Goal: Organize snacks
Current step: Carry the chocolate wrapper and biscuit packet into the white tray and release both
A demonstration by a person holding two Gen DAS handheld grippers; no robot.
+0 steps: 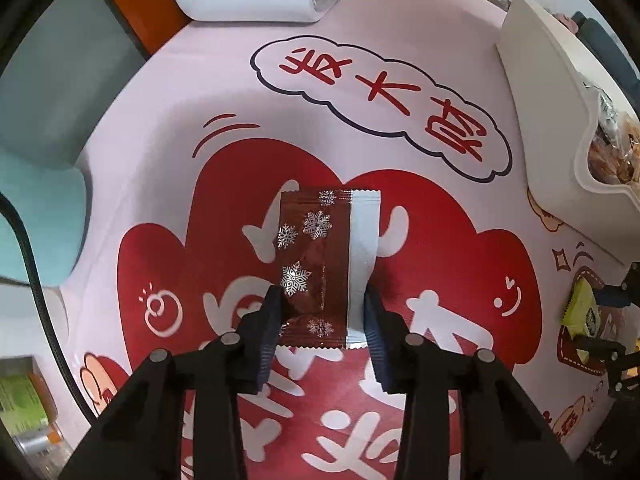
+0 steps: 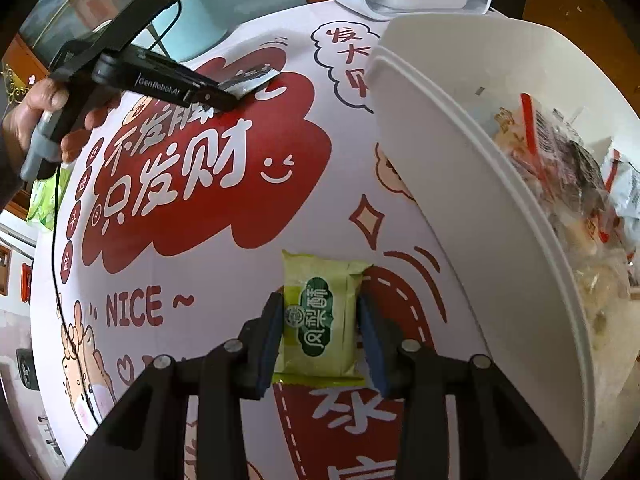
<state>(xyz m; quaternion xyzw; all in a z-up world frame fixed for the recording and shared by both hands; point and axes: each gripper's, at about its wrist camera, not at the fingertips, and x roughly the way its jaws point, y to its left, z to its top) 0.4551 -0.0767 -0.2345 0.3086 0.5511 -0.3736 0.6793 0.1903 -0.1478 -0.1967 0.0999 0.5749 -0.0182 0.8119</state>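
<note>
The left gripper points steeply down at the tablecloth, its two pads closed against the long edges of a brown snowflake snack packet that juts forward from between them. The person's hand grips its handle from behind. The right gripper, also aimed steeply down, pinches a green snack packet between its pads. A white bin of wrapped snacks stands just right of it.

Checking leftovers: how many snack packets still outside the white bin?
2: brown snowflake foil packet between left gripper fingers; green plastic packet between right gripper fingers. Others may be hidden.
</note>
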